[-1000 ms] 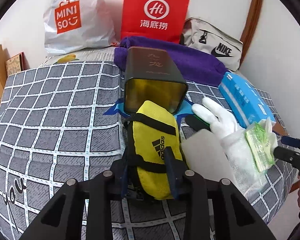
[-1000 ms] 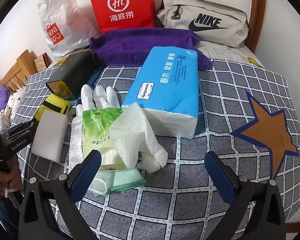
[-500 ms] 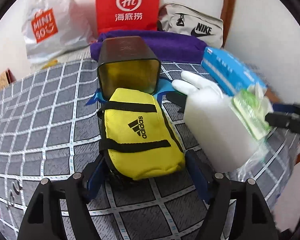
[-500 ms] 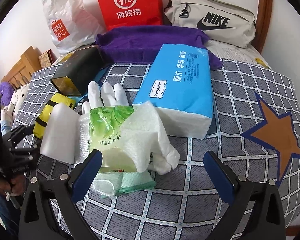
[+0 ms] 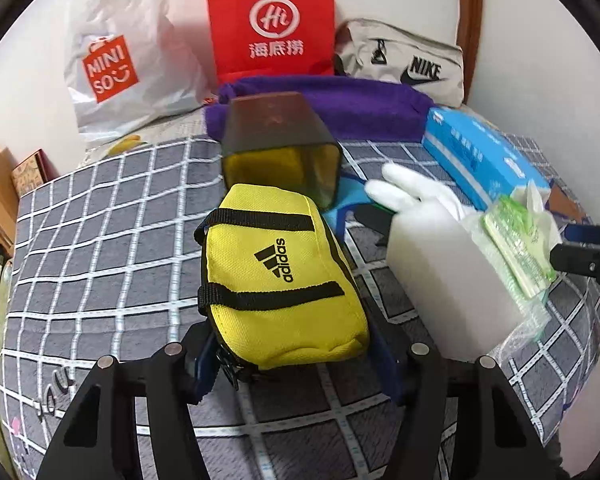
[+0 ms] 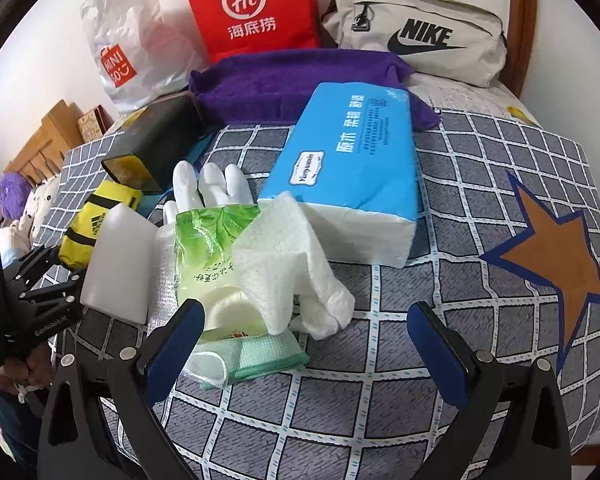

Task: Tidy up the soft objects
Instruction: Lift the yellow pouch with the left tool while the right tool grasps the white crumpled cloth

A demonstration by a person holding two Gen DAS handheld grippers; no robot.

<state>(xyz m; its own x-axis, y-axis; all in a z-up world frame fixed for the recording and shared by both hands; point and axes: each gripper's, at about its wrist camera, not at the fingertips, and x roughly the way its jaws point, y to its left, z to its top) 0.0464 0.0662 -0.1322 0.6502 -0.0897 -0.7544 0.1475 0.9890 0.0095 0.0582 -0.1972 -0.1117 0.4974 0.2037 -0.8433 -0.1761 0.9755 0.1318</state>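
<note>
Checked bedspread (image 6: pixel 480 208), star patch (image 6: pixel 556 264) right view only, both tongs apart, left (image 5: pixel 296 354) straddling yellow pouch (image 5: pixel 280 280)

Two low, close views across bed (image 5: pixel 100 240)

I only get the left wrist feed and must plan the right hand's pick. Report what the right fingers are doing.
Observer: The right gripper is open wide and holds nothing. It hovers at the near edge of the pile.
Operator: Name what lies closest to it.
Observer: A mint green cloth, flat on the bedspread, partly tucked under the green wipes pack.
Operator: Say what covers that pack.
Observer: A crumpled white paper towel drapes over its right side.
</note>
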